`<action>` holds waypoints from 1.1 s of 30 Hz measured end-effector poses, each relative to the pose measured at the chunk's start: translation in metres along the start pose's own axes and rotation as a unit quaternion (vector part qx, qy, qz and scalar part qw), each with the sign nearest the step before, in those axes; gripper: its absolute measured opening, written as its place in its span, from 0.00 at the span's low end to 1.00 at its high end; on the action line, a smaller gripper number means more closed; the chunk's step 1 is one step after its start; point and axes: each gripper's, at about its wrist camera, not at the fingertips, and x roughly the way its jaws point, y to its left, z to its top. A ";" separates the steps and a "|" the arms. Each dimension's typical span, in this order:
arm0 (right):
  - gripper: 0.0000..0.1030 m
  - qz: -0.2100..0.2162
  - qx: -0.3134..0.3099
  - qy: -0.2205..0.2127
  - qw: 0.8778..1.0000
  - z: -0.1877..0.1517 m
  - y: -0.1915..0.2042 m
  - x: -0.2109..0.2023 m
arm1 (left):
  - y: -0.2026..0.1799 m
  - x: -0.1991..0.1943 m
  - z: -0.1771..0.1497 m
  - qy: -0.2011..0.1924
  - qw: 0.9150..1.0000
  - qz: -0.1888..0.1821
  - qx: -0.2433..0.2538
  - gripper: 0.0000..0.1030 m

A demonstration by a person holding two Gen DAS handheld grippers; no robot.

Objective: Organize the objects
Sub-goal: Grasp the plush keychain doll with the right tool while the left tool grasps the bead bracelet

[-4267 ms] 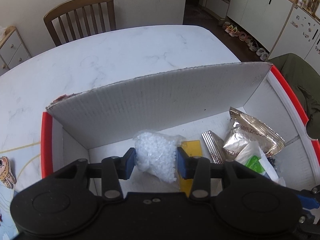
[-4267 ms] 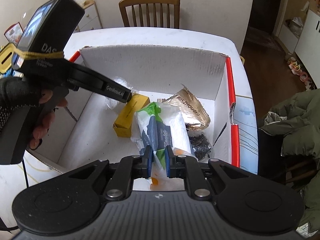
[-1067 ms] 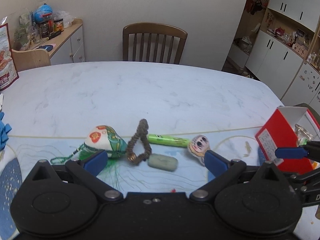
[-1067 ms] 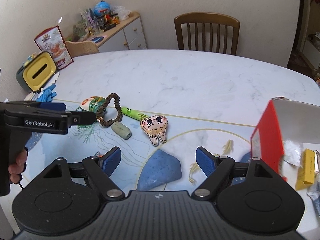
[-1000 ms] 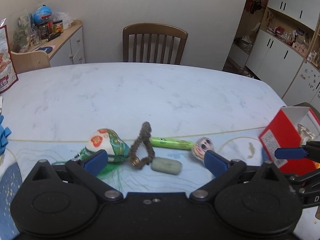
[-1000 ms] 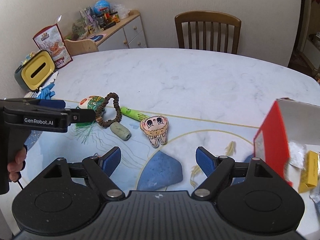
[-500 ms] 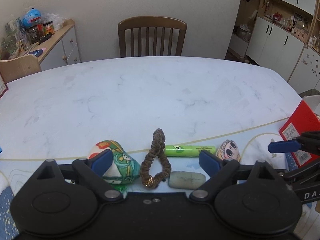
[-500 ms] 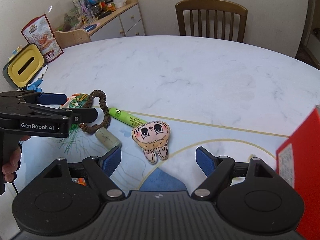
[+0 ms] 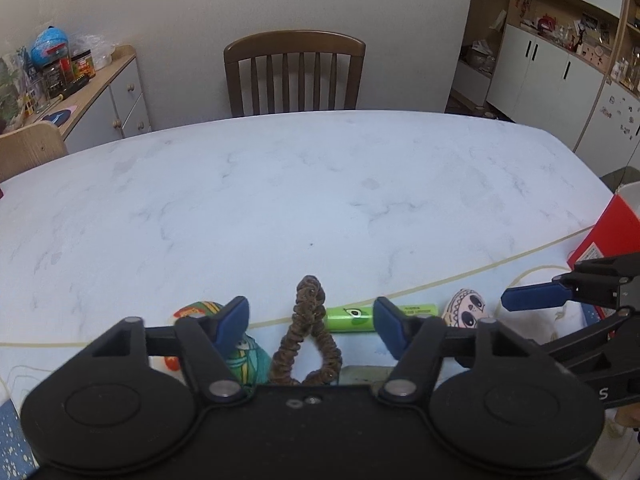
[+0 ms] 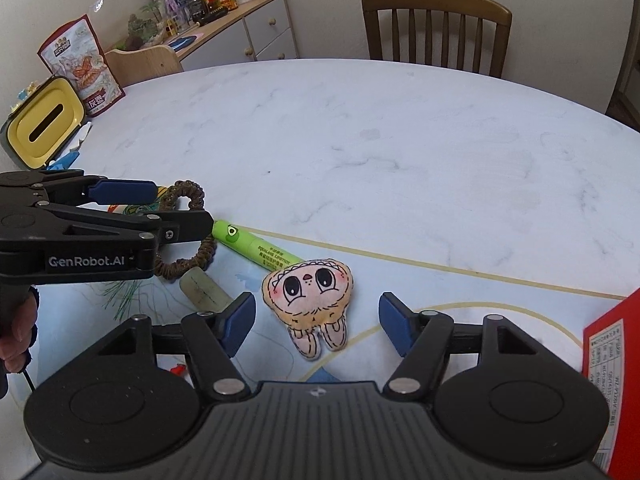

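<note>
White marble table, our left gripper wide open and empty over the brown coiled hair tie; our right gripper wide open, empty, above the pink cartoon-face plush, green lip-balm tube beside it

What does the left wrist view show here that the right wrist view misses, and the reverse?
Only the left wrist view shows the white cupboards at the right. Only the right wrist view shows the yellow-lidded box, the snack bag and a hand on the left gripper's handle. Both show the brown hair tie, green lipstick tube, cartoon-face plush, red box, wooden chair, the marble table and an open right gripper.
</note>
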 end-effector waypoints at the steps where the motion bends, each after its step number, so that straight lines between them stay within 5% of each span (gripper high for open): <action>1: 0.63 0.000 0.001 0.001 1.000 0.000 0.000 0.001 | 0.000 0.001 0.000 0.001 1.000 0.000 0.002 0.53; 9: 0.45 0.000 -0.002 0.005 1.000 -0.002 0.000 0.005 | -0.001 0.004 0.001 0.004 1.000 0.000 0.013 0.28; 16: 0.42 -0.005 -0.003 0.000 1.000 -0.002 0.001 0.002 | -0.002 0.000 0.001 0.003 1.000 -0.001 0.007 0.13; 33: 0.41 -0.012 0.003 -0.013 1.000 -0.017 0.001 -0.061 | -0.009 -0.047 0.004 -0.006 0.999 -0.032 -0.024 0.07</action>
